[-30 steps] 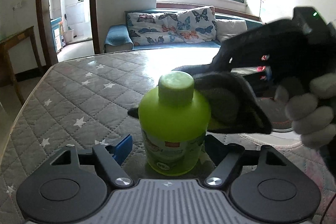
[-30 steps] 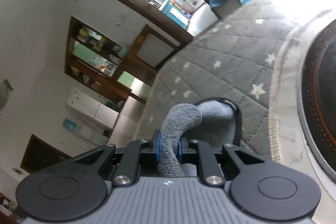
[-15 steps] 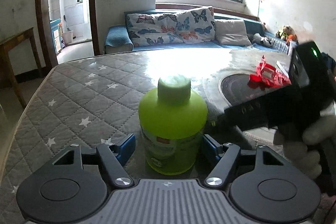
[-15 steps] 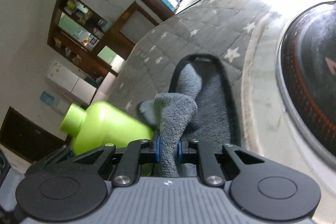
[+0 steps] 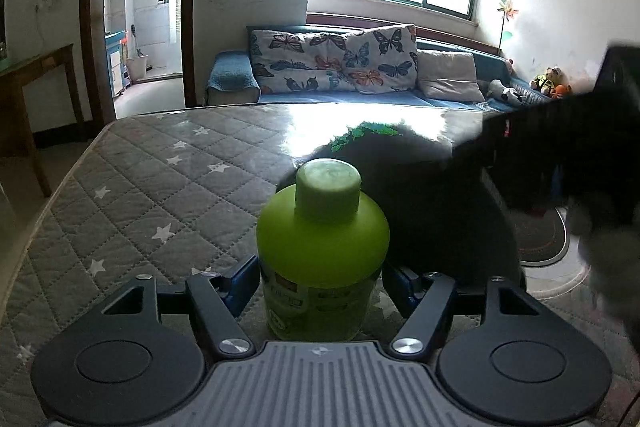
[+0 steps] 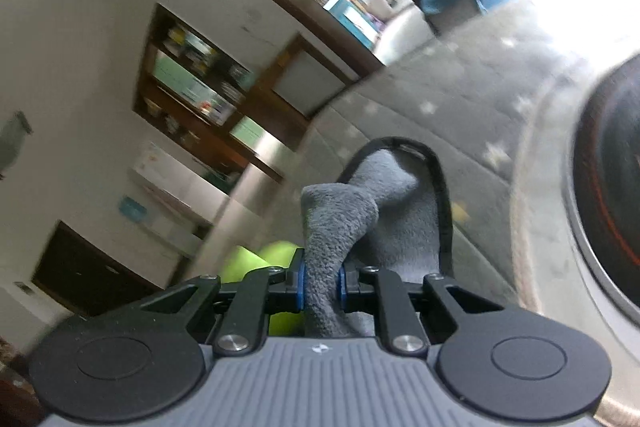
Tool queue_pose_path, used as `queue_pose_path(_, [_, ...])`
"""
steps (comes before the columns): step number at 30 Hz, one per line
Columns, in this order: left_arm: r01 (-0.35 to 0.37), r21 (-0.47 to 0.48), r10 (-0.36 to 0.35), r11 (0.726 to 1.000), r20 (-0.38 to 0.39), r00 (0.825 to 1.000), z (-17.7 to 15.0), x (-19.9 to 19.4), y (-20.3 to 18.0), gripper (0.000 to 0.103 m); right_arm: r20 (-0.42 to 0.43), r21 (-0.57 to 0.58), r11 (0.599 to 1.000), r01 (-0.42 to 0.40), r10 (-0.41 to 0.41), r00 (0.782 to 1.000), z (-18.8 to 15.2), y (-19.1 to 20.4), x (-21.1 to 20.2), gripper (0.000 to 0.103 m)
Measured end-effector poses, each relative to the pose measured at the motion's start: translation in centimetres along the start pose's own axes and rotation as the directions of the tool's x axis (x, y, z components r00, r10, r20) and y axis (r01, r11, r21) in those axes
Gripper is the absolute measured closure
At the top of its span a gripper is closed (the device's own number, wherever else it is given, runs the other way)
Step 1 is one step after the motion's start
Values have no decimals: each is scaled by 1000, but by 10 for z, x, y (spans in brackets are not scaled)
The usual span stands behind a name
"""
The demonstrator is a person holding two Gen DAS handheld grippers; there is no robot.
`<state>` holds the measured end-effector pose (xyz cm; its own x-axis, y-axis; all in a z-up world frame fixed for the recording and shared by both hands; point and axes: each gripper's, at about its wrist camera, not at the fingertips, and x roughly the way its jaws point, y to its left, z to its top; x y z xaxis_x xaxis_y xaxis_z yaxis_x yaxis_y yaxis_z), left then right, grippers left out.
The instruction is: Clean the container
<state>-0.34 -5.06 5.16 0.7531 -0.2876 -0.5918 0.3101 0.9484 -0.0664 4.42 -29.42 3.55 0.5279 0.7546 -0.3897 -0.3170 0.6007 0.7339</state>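
Now, left gripper (image 5: 320, 281): just clamped onto green bottle (image 5: 322, 259), lower centre
right gripper (image 6: 322, 285): pinching grey cloth (image 6: 340, 227); swung back, probably behind bottle, blurred
meaning: bottle steadied, wiping underway

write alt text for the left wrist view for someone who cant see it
A lime green bottle with its cap on stands upright on a grey star-quilted table, gripped low on its body by the left tongs. To its right, the blurred dark right tongs bring a dark cloth up beside it. Behind are a blue sofa and a bright window.
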Motion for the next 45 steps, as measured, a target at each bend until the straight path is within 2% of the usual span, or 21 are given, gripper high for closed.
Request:
queue_pose_path(5, [12,16,-12,1000,-3,1000,0,0,1,33,-7,2,999,-54,54,999,17,8,17,89])
queue_pose_path(10, [25,30,-25,999,-7,1000,-2,-3,4,33,-54,54,998,-18,21,998,14,-12,48,89])
queue_pose_path(16, [37,33,-37,999,-13,999,-3,-6,9,33,-108,144,989,13,3,994,-6,-46,63,89])
queue_pose_path(28, [-25,-30,26,999,6,1000,-6,-13,5,31,-137,112,993,31,-15,990,-38,-42,42,89])
queue_pose_path(32, [-32,-2,32,999,20,999,-9,-13,1,32,-133,119,993,15,1,991,-47,-40,28,89])
queue_pose_path(38, [19,37,-20,999,30,999,-12,-16,4,33,-61,121,991,-55,62,996,-38,-32,0,89])
queue_pose_path(45, [148,111,-152,983,36,988,-18,-17,-9,33,-10,47,993,-112,113,994,-16,-3,-20,89])
